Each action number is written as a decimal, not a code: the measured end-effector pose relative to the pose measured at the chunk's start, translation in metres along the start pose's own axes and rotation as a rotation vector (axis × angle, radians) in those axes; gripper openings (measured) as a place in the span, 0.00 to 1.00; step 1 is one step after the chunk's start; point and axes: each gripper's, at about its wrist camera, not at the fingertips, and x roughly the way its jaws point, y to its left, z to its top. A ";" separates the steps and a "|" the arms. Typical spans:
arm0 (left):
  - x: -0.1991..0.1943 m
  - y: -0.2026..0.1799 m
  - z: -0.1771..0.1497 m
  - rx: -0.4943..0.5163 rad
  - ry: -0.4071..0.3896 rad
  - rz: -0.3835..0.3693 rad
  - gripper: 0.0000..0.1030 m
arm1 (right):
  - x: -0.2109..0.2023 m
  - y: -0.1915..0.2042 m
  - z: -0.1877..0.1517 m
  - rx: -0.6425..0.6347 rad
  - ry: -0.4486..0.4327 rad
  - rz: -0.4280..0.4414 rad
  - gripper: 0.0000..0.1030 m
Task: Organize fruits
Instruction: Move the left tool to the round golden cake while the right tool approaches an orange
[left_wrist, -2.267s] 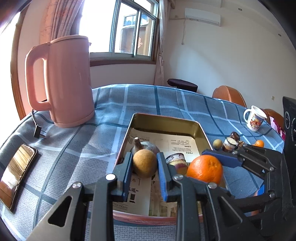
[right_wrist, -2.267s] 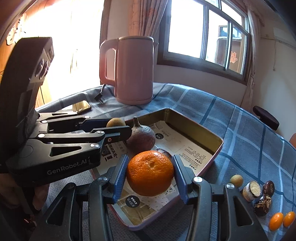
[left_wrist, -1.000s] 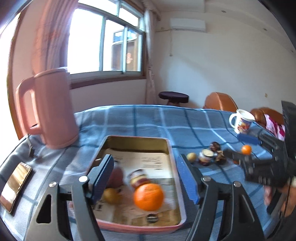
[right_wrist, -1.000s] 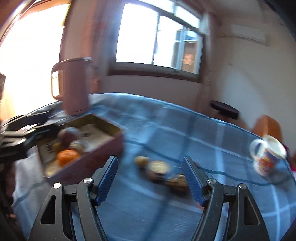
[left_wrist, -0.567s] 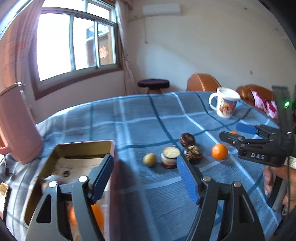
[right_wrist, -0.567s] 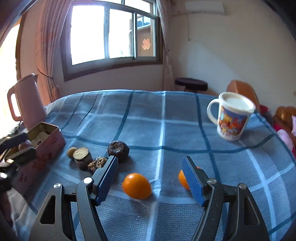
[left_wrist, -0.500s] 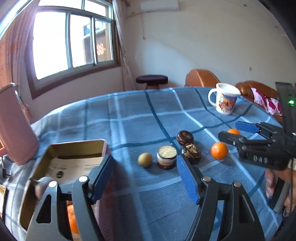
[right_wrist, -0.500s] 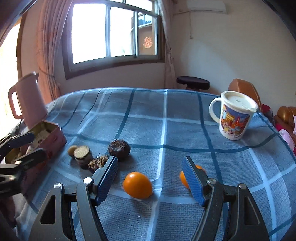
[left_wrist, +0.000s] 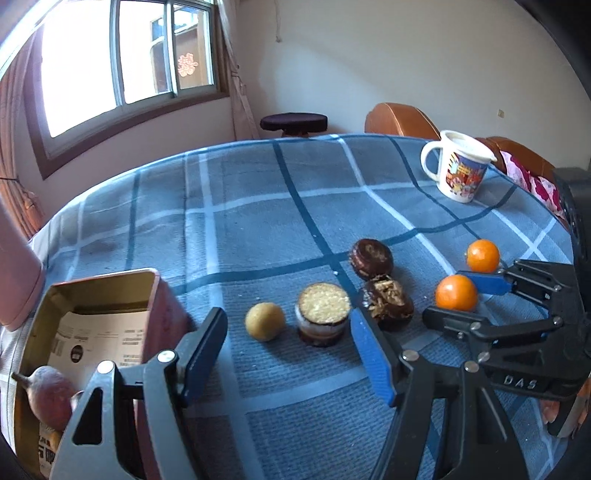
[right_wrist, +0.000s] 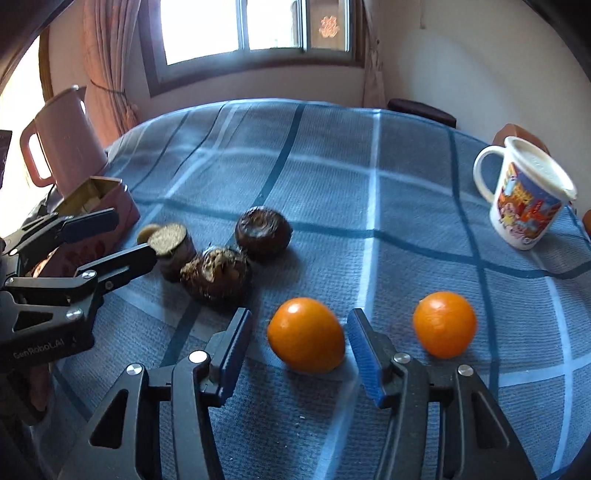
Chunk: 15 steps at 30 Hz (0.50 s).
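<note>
Right gripper (right_wrist: 297, 343) closing around the near kumquat (right_wrist: 306, 334) – pads not yet pressing; second kumquat (right_wrist: 444, 325) just outside its right pad. Left gripper (left_wrist: 286, 345) closing, nothing gripped, longan (left_wrist: 265, 320) and cut mangosteen (left_wrist: 324, 313) ahead. Tin tray (left_wrist: 155, 295) cut off at left – contents mostly hidden. Mug (right_wrist: 524, 192) far right.

Both tools have left the gold metal tin (left_wrist: 99, 291) — the large orange and brown fruit dropped inside. The right tool (right_wrist: 295, 341) now straddles a small glossy orange kumquat (right_wrist: 306, 335), jaws closing, not yet touching; the left tool (left_wrist: 286, 341) is narrowing around the cut brown round fruit (left_wrist: 323, 314).
</note>
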 end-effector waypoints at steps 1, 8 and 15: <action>0.003 -0.002 0.000 0.005 0.012 -0.007 0.68 | 0.001 0.001 0.000 -0.004 0.006 0.000 0.50; 0.016 -0.005 0.010 0.012 0.030 -0.009 0.57 | 0.002 0.002 0.000 -0.009 0.014 -0.005 0.50; 0.015 -0.016 0.010 0.065 0.018 0.005 0.49 | 0.002 0.002 0.000 -0.005 0.010 -0.003 0.48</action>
